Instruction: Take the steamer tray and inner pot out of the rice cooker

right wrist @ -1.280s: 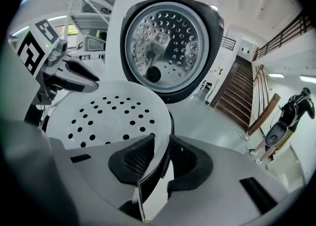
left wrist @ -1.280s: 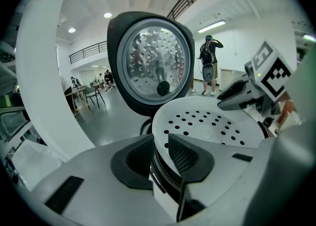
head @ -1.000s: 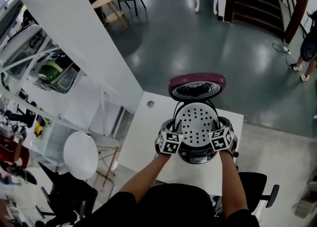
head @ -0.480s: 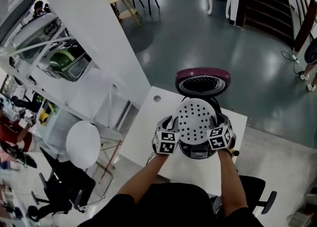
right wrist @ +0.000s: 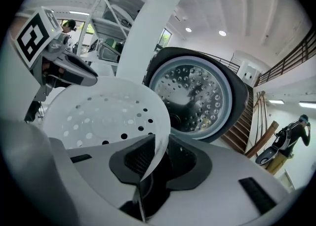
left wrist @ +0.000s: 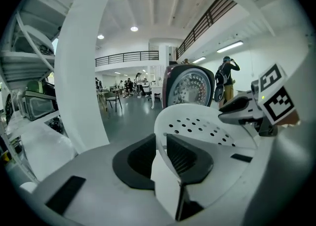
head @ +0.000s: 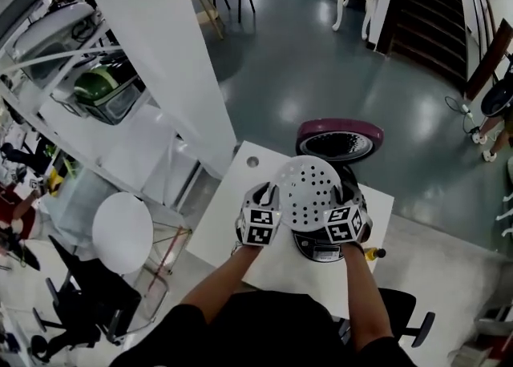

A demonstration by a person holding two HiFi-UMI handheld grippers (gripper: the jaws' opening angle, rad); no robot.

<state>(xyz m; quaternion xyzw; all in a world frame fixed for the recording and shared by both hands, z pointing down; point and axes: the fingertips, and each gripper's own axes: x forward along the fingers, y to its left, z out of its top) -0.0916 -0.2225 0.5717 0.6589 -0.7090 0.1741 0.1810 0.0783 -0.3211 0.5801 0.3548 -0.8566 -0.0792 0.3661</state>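
Left claw (left wrist: 161, 145), its jaws just closing slightly, and right claw (right wrist: 159, 152) each clamp opposite rims of the steamer tray (head: 309, 189).

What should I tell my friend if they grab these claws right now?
Left claw: shut on the rim of the steamer tray; its jaws have just been closing.
Right claw: shut on the opposite rim.
The tray hangs above the open rice cooker on the white table.
Done: tray out of the cooker.
Left: put the tray down, then lift out the inner pot, hidden under the tray.
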